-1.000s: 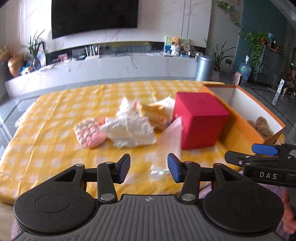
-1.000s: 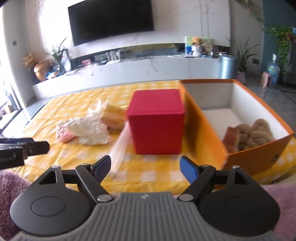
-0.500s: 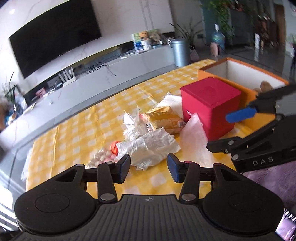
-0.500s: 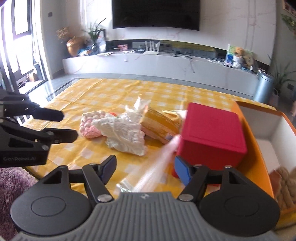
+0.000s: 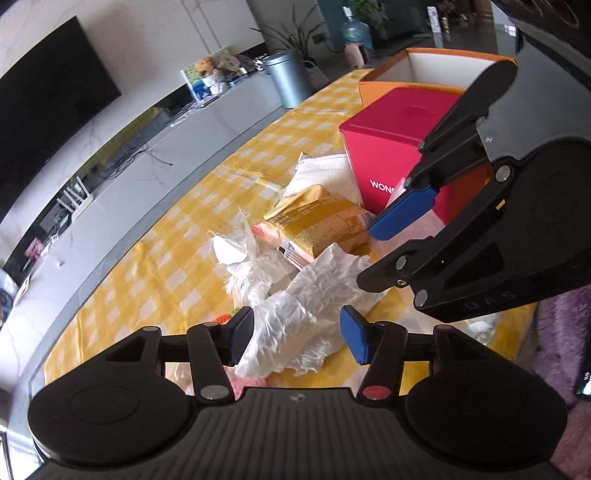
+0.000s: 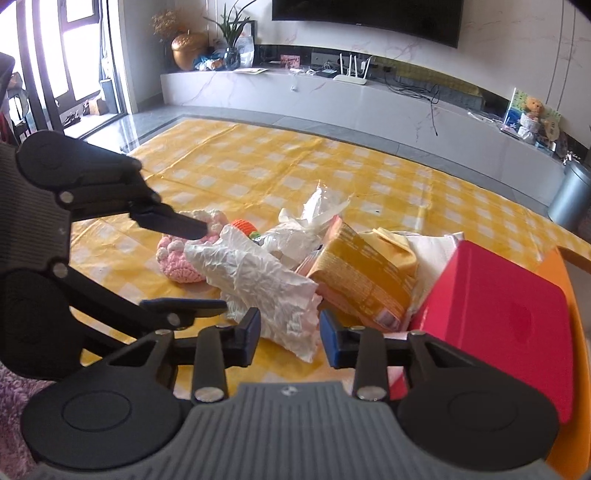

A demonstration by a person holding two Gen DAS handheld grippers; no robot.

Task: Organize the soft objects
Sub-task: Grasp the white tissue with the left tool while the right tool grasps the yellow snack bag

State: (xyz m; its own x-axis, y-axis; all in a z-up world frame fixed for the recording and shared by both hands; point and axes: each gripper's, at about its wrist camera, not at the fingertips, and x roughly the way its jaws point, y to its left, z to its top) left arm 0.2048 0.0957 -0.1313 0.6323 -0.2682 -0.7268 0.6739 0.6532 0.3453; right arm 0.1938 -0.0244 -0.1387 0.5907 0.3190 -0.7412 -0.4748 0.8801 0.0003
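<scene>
Your left gripper (image 5: 297,338) is opening around the crumpled white plastic bag (image 5: 314,314), pads not pressing it, while your right gripper (image 6: 290,332) is closing, the same bag's end lying between its jaws, ungripped. Beyond your fingers lie one yellow snack packet (image 6: 364,273) and one pink knitted toy (image 6: 181,254) (half hidden). One red box (image 6: 495,317) sits right of them, lid shut, with one orange bin (image 5: 443,64) behind it, contents not visible.

A long white marble-look console (image 6: 369,107) runs along the wall beneath a dark television (image 6: 369,14). Left of it, bright windows (image 6: 77,40); grey, seemingly tiled floor (image 6: 155,122) before it.
</scene>
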